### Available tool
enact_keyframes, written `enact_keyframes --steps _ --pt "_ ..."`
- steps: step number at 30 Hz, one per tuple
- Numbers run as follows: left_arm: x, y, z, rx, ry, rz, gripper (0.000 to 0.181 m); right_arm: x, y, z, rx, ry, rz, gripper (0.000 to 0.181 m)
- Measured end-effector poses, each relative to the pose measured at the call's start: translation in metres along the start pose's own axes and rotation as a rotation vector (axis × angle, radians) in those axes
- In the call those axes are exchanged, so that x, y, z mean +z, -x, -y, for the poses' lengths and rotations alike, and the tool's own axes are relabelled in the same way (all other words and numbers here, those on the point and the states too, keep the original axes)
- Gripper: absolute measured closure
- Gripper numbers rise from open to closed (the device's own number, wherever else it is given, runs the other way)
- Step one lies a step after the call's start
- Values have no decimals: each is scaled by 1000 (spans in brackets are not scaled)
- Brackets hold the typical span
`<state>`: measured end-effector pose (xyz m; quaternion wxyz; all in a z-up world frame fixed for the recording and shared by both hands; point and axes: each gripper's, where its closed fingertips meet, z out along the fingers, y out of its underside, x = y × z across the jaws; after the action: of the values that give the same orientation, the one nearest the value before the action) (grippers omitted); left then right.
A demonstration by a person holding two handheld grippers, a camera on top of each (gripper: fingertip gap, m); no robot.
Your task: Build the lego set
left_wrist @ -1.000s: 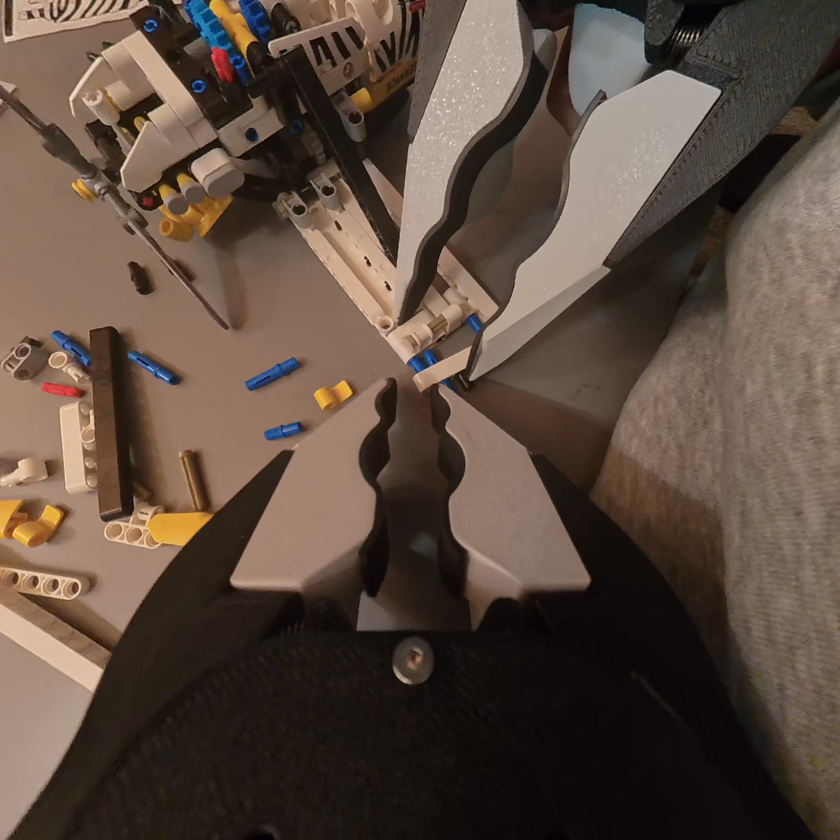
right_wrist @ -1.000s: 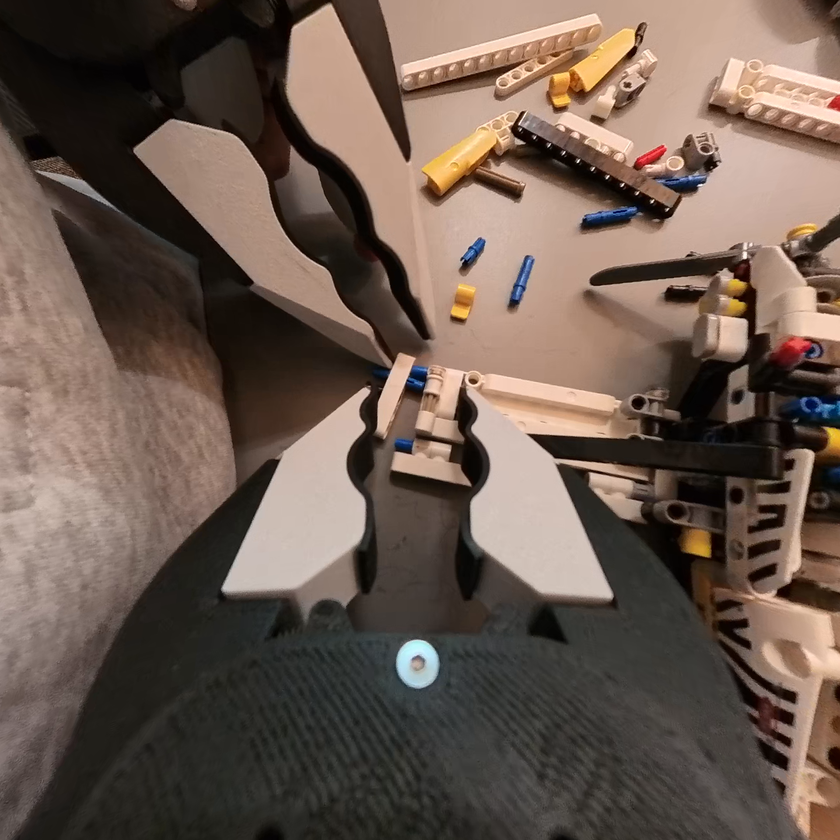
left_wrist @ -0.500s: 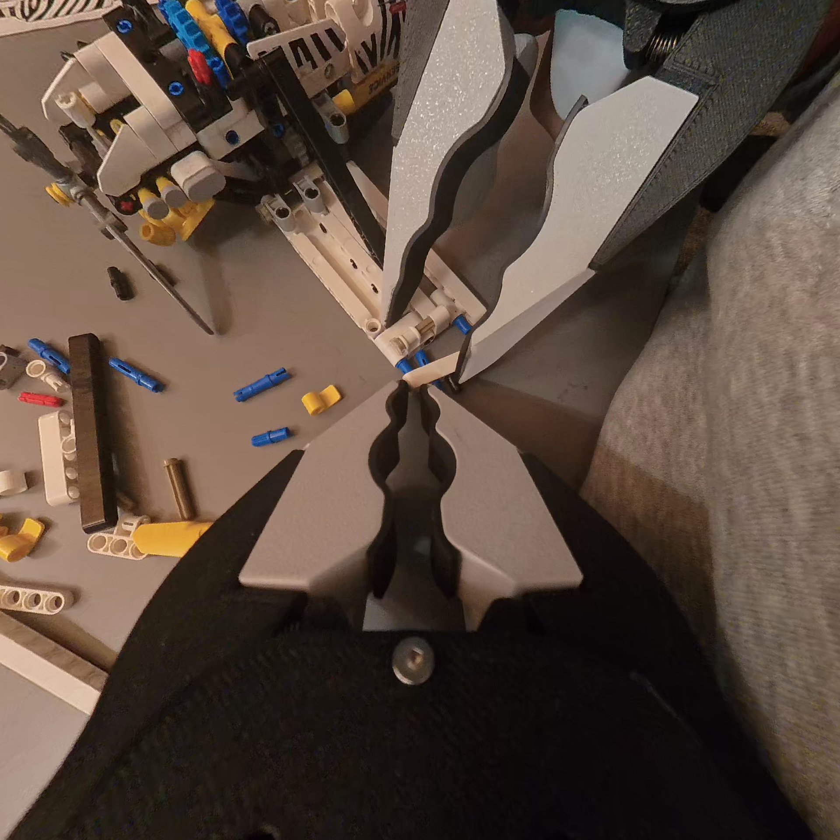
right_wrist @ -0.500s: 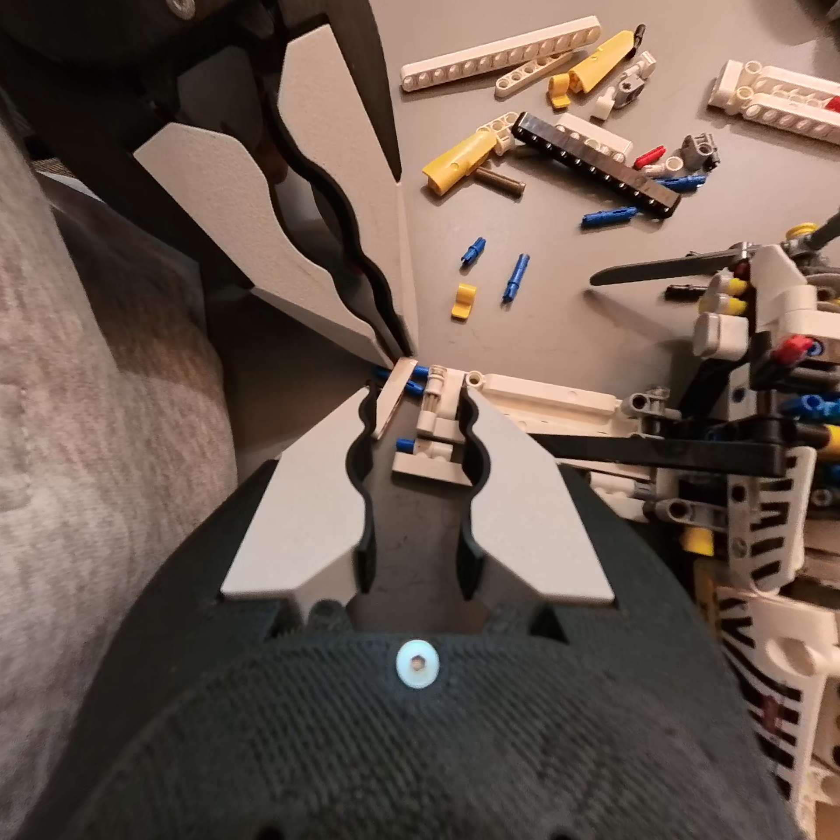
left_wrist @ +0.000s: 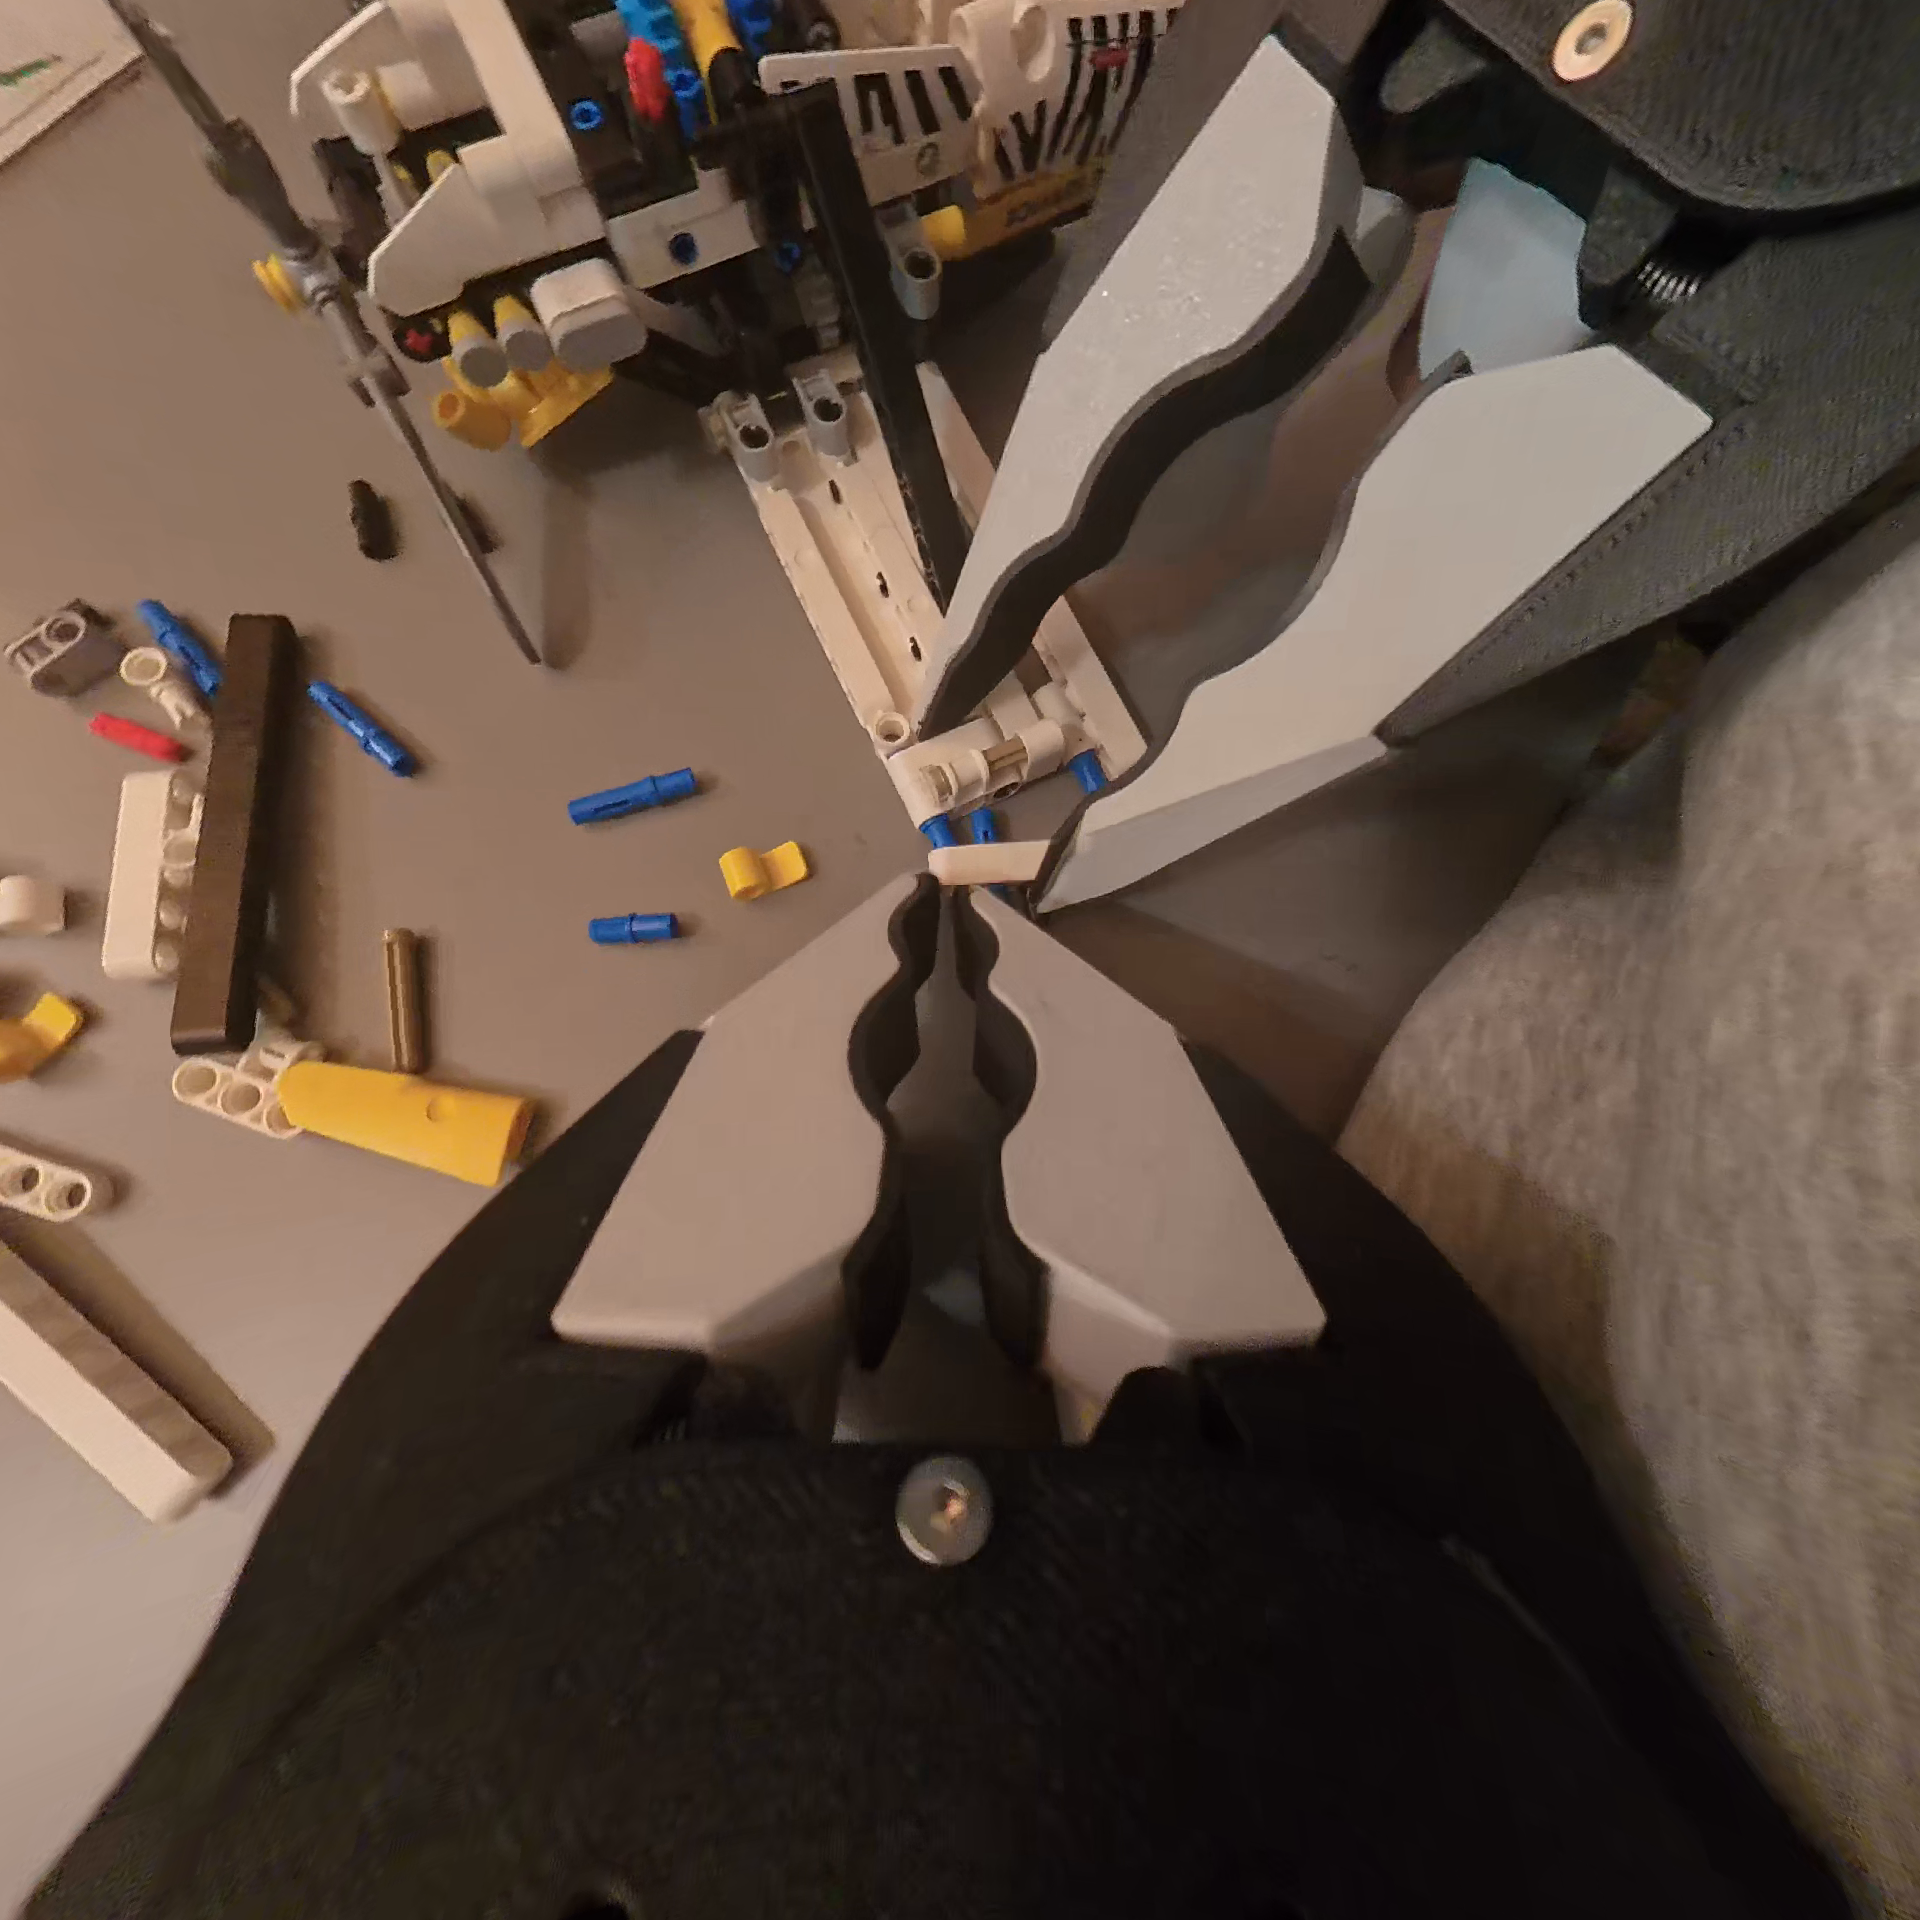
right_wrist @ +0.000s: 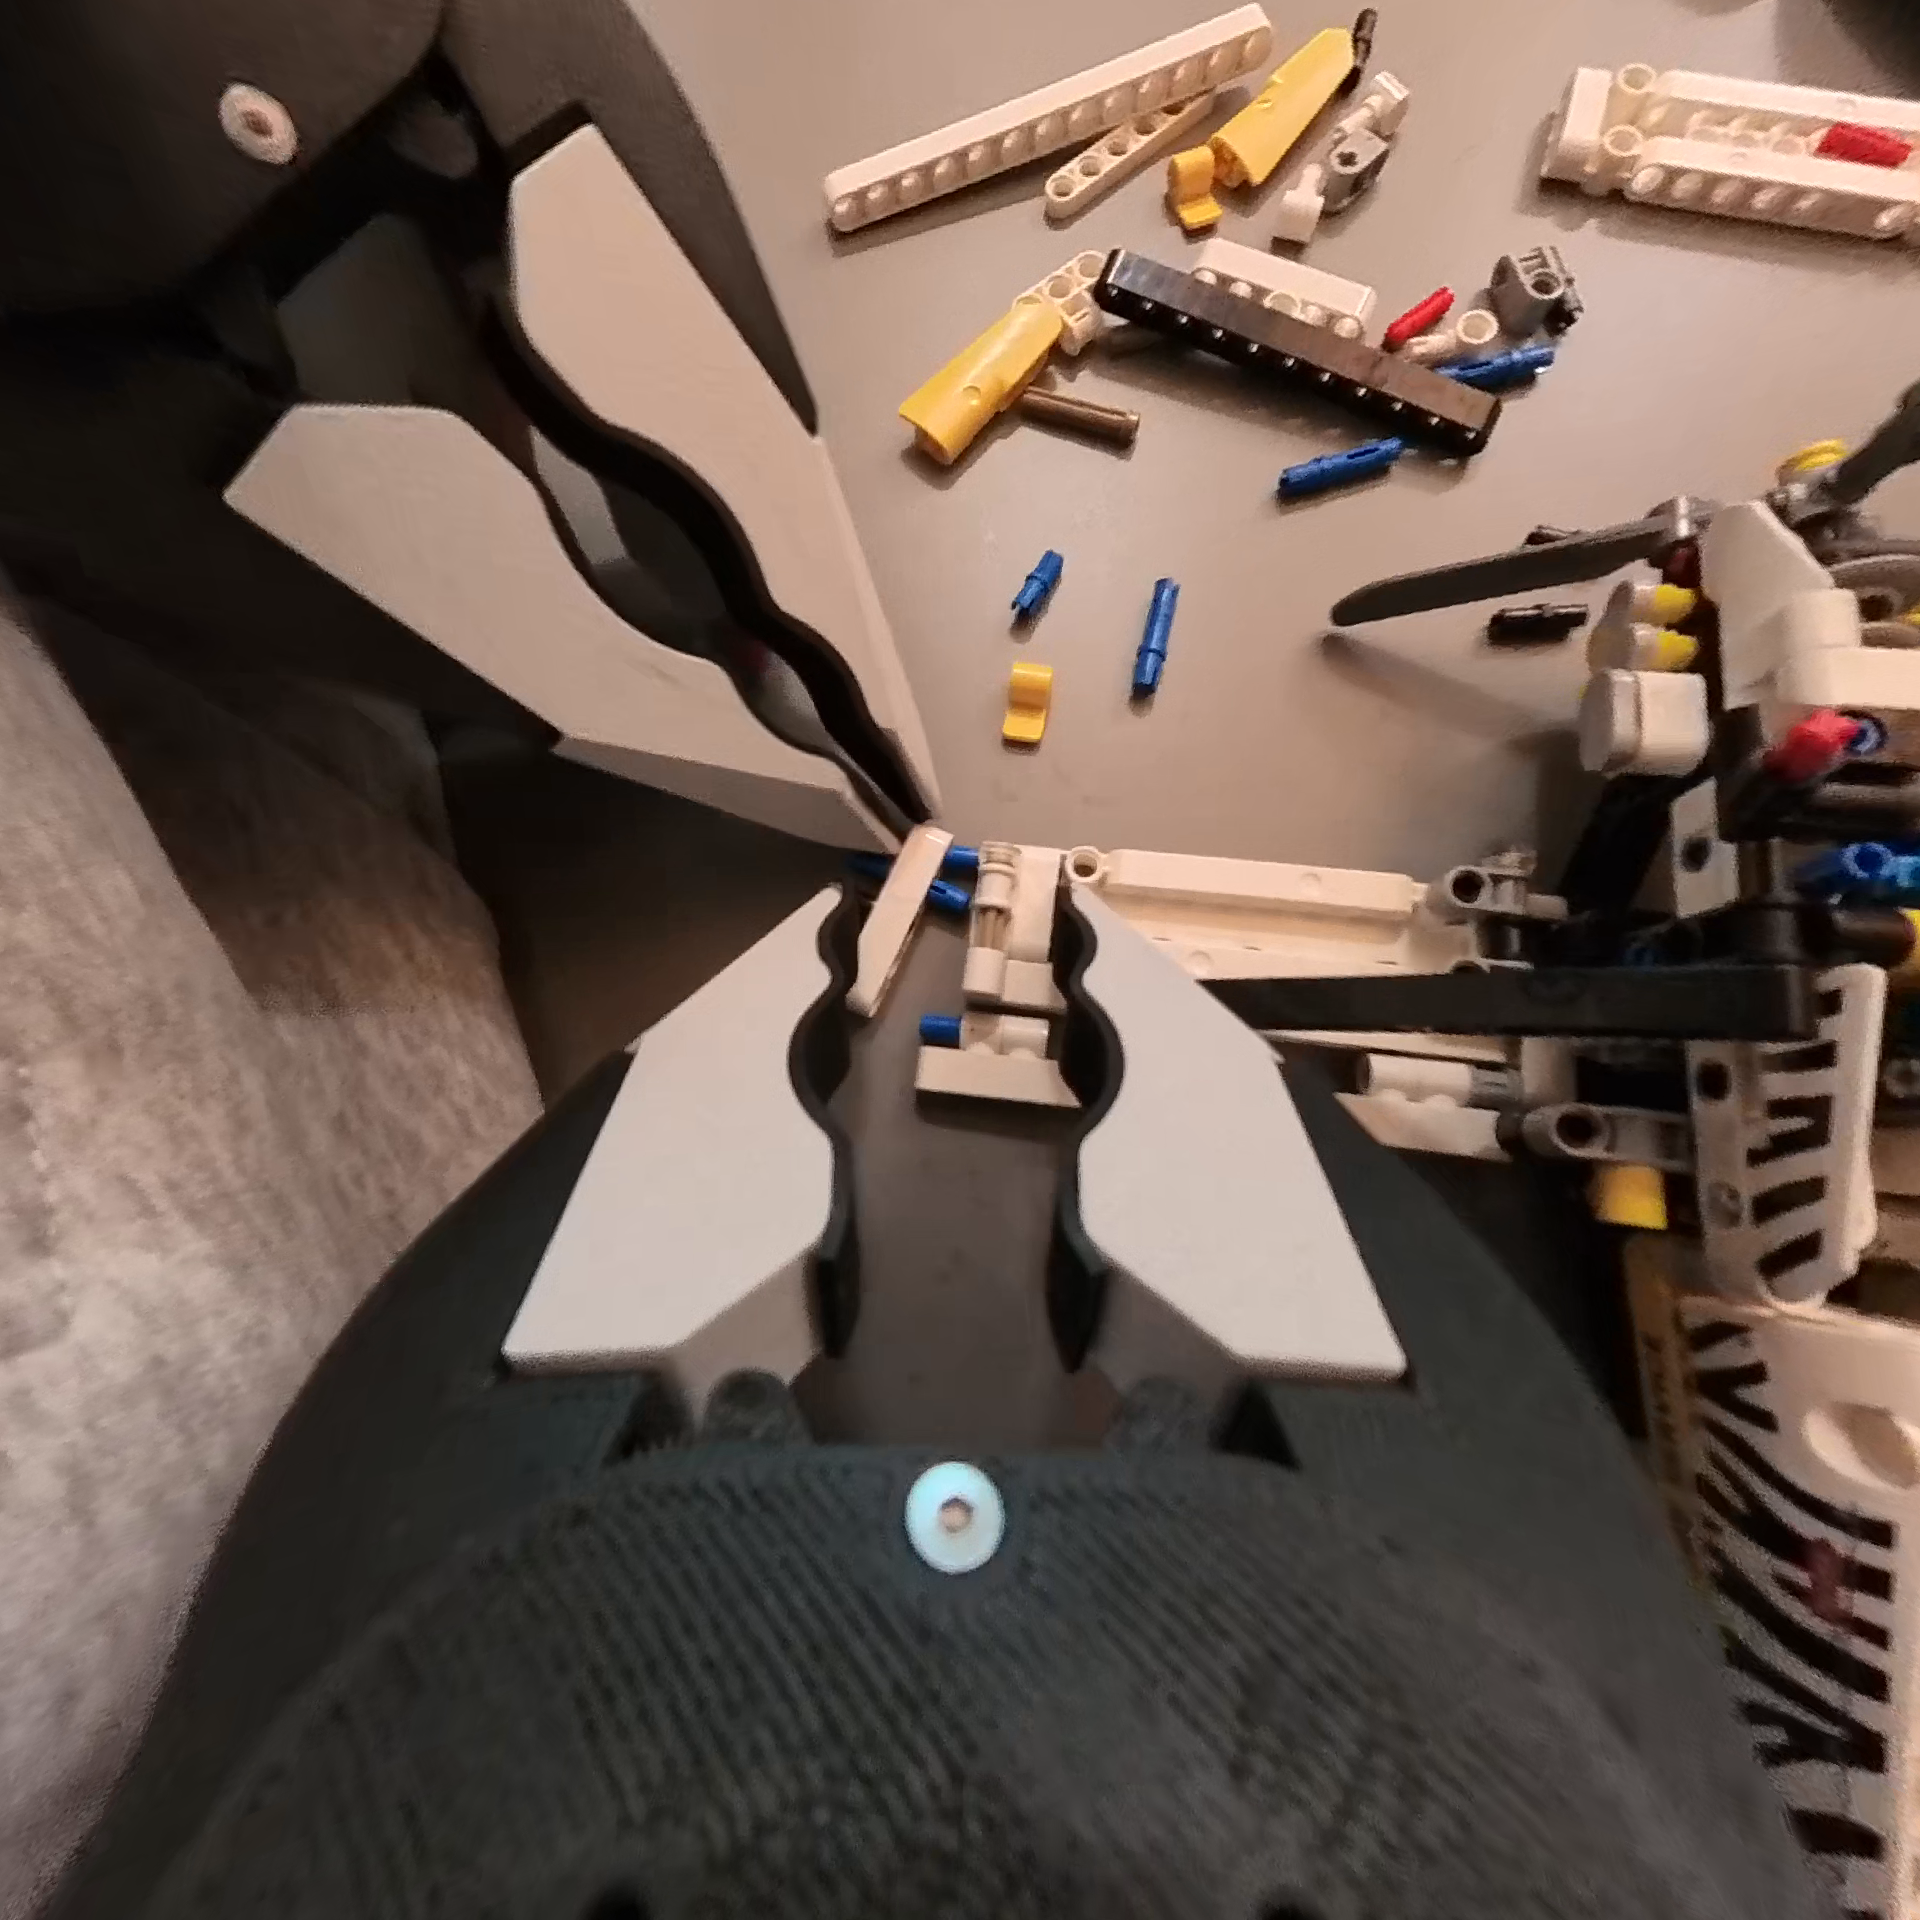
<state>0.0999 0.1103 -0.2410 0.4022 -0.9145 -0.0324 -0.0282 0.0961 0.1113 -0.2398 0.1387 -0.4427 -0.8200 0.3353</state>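
The white, black and yellow lego model (left_wrist: 644,187) stands on the grey table, with its white tail boom (left_wrist: 842,561) pointing toward me. My right gripper (right_wrist: 956,899) straddles the boom's end (right_wrist: 1018,935). One finger presses a small tilted white beam (right_wrist: 894,914) against blue pins (right_wrist: 956,857), and the other finger rests on the boom's far side. My left gripper (left_wrist: 951,899) is nearly shut, and its tips touch the end of that white beam (left_wrist: 987,860). I cannot tell whether they pinch it. The left gripper also shows in the right wrist view (right_wrist: 914,821).
Loose parts lie on the table: a long black beam (left_wrist: 234,821), a yellow panel (left_wrist: 405,1122), blue pins (left_wrist: 629,795), a small yellow piece (left_wrist: 764,868), a long white beam (right_wrist: 1039,114) and a white sub-assembly (right_wrist: 1714,145). Grey fabric (left_wrist: 1662,1247) borders the table's near edge. Less than 4 cm separates the two grippers' tips.
My left gripper's jaws have closed from a clear gap to nearly shut, and its tips have come up to the white beam's end. The right gripper has kept its hold on the boom.
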Motion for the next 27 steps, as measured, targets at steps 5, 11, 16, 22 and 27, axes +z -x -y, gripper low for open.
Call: enact_keyframes --steps 5,11,16,22,27 --pt "0 0 0 -40 -18 44 181 0 -1 1 50 -7 -39 144" --pt "1 0 0 -54 -19 28 181 -1 1 -2 27 -6 -9 144" --pt "1 0 0 -46 -14 45 181 -3 8 -4 -22 24 51 133" --pt "-1 -2 0 -32 -11 61 181 -1 3 -7 -102 47 -6 141" --pt "-3 -6 -1 -25 -9 44 176 -3 4 -8 -100 50 31 142"
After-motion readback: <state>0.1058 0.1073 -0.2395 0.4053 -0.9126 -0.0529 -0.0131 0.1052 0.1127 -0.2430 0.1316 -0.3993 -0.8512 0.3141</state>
